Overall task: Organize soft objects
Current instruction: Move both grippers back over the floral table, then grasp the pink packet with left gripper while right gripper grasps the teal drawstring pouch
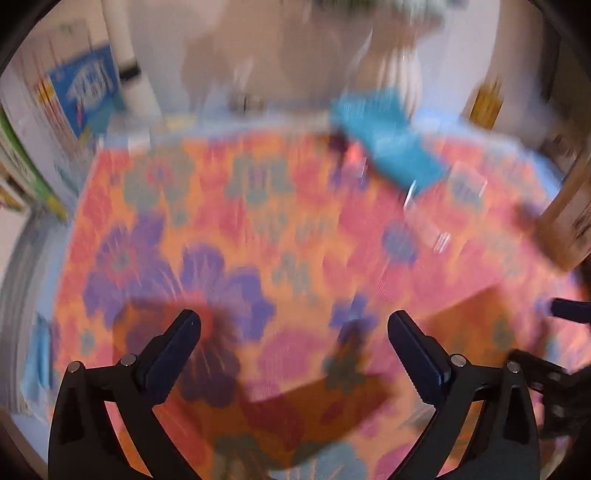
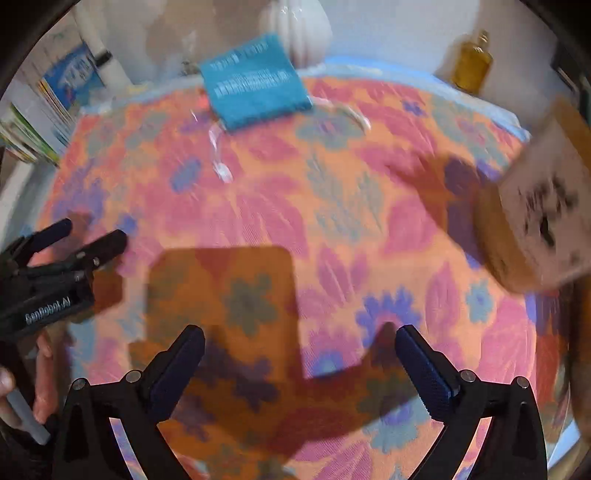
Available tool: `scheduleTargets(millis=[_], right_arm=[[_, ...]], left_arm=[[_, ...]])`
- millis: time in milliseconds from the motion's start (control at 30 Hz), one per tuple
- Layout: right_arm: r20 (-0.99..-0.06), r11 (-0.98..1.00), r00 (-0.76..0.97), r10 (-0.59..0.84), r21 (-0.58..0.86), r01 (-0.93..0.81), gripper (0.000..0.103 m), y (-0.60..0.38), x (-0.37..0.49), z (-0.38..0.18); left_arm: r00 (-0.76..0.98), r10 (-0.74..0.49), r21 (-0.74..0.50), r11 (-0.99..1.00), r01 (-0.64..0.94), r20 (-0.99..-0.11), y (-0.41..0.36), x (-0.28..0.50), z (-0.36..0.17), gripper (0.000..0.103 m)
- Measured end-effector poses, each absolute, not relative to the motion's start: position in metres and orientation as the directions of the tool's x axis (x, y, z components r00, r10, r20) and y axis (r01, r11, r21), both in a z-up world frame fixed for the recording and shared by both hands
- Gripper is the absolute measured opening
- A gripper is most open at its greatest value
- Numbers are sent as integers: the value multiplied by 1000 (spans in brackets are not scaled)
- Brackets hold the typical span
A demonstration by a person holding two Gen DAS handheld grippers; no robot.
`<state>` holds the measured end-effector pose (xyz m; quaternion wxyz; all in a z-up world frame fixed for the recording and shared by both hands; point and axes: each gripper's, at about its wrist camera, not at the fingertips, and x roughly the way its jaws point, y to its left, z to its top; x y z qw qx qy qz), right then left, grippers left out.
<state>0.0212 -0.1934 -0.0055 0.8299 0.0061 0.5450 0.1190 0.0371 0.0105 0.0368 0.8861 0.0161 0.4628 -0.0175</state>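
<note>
A folded teal towel [image 2: 255,81] lies flat at the far edge of the counter [image 2: 369,88], its top face marked with pale woven stripes; it rests on a floral cloth [image 2: 332,206] in orange, pink and purple that covers nearly the whole surface. Just behind the towel stands a white ribbed vase [image 2: 295,26], and a clear plastic thing [image 2: 221,158] — too blurred to name — lies on the cloth just in front of it. To the far right sits an amber bottle [image 2: 472,62], and nearer, at the right edge, a brown cardboard box [image 2: 539,229] tilts over the cloth; what it holds cannot be seen. Books and a blue packet [image 2: 74,74] stack at the far left. Both grippers hover over bare cloth, well short of the towel: the left gripper [image 1: 293,328] has its fingers spread wide with nothing between them, and the right gripper [image 2: 299,345] likewise — wide and empty. Nothing lies between either gripper and the towel but open cloth.
</note>
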Motion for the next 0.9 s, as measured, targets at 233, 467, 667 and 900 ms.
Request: scheduleTargets(millis=[233,467,667,900], right_arm=[[-823,941,475,310,197,-274,103,-166,95,17],[-830,941,489,269,118,-317,103,-141,157,-8],[-794,946,542,276,126,-298,83,-144,164,-17],[-793,980,577,193,133,-145,26,-185,146,-8]], left_arm=[[744,-61,-140,989,-45,-666,42,99,81,102],[753,-202,-355,934,-45,-626,57,145,34,101],[739,-209,-302,953,8,-640,39,145,28,101],[734,-173,-166,983,83,-656,12,141,28,101]])
